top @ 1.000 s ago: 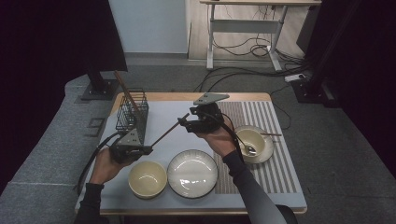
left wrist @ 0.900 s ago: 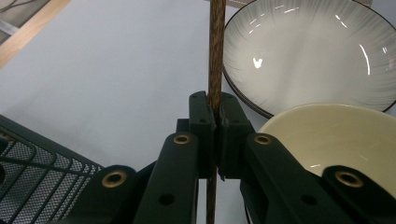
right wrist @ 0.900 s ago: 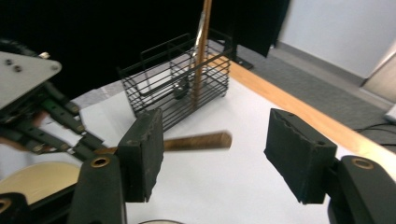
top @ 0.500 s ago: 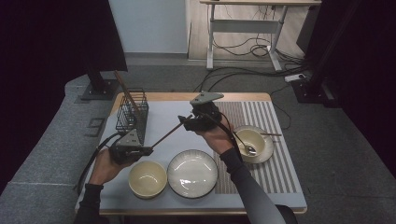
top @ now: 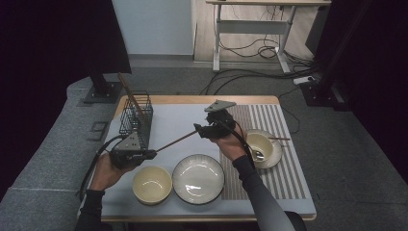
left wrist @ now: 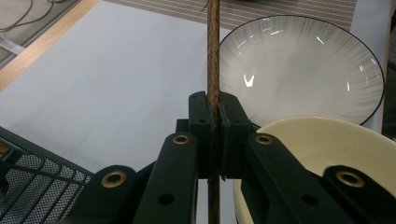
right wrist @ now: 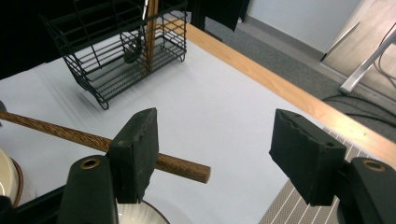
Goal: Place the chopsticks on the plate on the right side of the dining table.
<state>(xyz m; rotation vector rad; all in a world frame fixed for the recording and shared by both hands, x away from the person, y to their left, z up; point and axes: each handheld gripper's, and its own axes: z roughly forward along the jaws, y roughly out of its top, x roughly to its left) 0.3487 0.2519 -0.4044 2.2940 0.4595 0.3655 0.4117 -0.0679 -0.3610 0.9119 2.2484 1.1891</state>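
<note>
Clearly the left gripper is pinching a wooden chopstick tight between its pads, near the stick's left end. The right gripper stands spread, its jaws having just been opening; the chopstick's far end passes behind one pad and ends in the gap, unpressed. The chopstick spans the grey mat above a white ribbed plate and a cream bowl. A black wire basket stands at far left, another chopstick upright in it.
</note>
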